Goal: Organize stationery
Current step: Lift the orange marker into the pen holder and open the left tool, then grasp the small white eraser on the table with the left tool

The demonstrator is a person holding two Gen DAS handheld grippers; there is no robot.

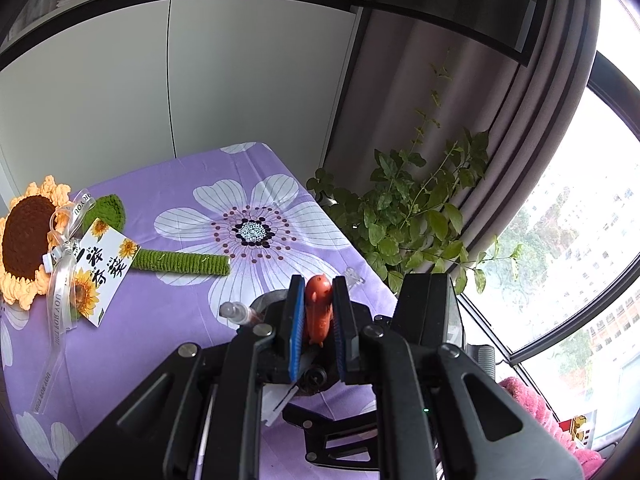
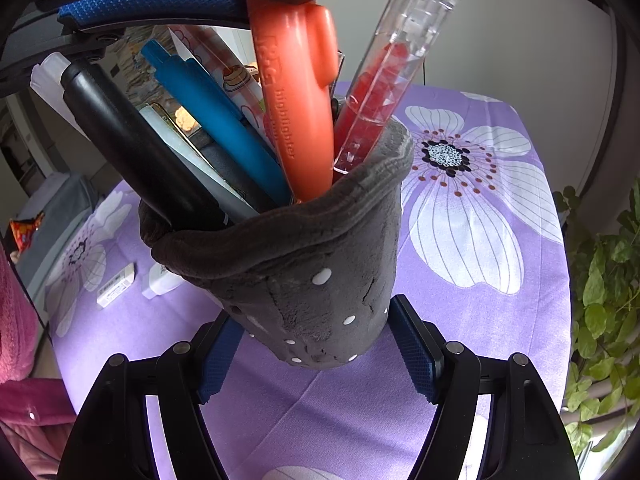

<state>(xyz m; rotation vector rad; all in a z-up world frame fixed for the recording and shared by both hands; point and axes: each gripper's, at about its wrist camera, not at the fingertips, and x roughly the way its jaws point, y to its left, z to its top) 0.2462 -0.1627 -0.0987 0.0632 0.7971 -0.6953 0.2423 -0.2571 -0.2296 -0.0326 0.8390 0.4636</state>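
Observation:
My left gripper is shut on an orange highlighter, its blue pads pressing both sides. In the right wrist view the same orange highlighter stands in a grey plush pencil case, with the left gripper's blue pad above it. The case also holds a black marker, a blue pen and a clear red pen. My right gripper is shut on the pencil case near its bottom, holding it upright over the purple flowered tablecloth.
A crocheted sunflower with a card and ribbon lies at the table's left. Two white erasers lie on the cloth left of the case. A leafy plant and a window stand past the table's right edge. White cabinets stand behind.

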